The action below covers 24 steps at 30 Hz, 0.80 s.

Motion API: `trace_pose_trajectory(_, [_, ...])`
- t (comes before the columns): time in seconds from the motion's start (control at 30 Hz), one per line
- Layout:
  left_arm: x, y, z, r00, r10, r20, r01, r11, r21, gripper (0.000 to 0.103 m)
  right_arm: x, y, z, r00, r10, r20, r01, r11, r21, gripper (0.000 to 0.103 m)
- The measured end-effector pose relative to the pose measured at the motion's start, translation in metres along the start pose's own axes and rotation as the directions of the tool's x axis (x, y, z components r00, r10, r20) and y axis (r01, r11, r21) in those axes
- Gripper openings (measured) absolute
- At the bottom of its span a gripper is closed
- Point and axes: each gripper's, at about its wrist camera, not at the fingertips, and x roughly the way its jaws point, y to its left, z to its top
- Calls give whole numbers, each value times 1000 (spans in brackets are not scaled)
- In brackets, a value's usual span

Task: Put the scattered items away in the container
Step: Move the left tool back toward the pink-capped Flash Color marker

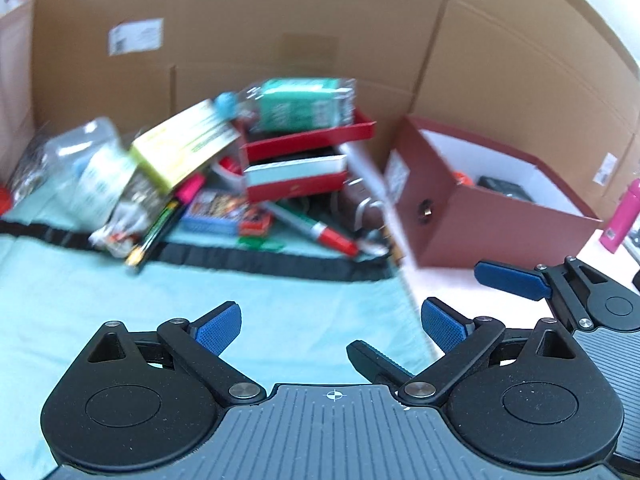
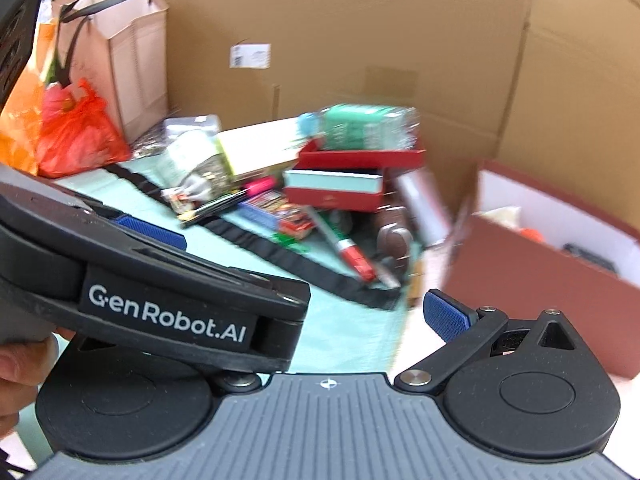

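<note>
A blurred heap of scattered items lies on a teal cloth (image 1: 120,300): a green-labelled clear bottle (image 1: 304,104) on stacked red and white boxes (image 1: 296,168), a yellow-green box (image 1: 184,144), a red-and-white marker (image 1: 320,232) and a blue card pack (image 1: 220,208). The dark red container box (image 1: 492,220) with a white inside stands to the right and holds a black and an orange thing. My left gripper (image 1: 332,328) is open over bare cloth, short of the heap. My right gripper (image 2: 329,320) is open too; the left gripper's body (image 2: 160,312) hides its left finger.
Cardboard walls (image 1: 280,20) close off the back and right. A paper bag (image 2: 120,52) and a red plastic bag (image 2: 76,132) stand at the far left. A pink bottle (image 1: 624,216) stands right of the container. A hand (image 2: 20,360) holds the left gripper.
</note>
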Motion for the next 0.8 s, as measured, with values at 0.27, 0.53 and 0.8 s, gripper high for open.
trace_pose_trajectory(0.27, [-5, 39, -6, 1000, 18, 3, -17, 999, -49, 100, 18, 28, 5, 999, 38, -19, -38, 999, 29, 103])
trace_pose_trajectory(0.53, [-3, 80, -5, 1000, -20, 0, 20, 996, -88, 99, 44, 49, 14, 997, 68, -43, -66, 997, 36, 103])
trace_pose_trajectory(0.8, [13, 123, 1, 1000, -15, -12, 14, 994, -111, 91, 78, 67, 15, 994, 77, -77, -71, 994, 78, 100])
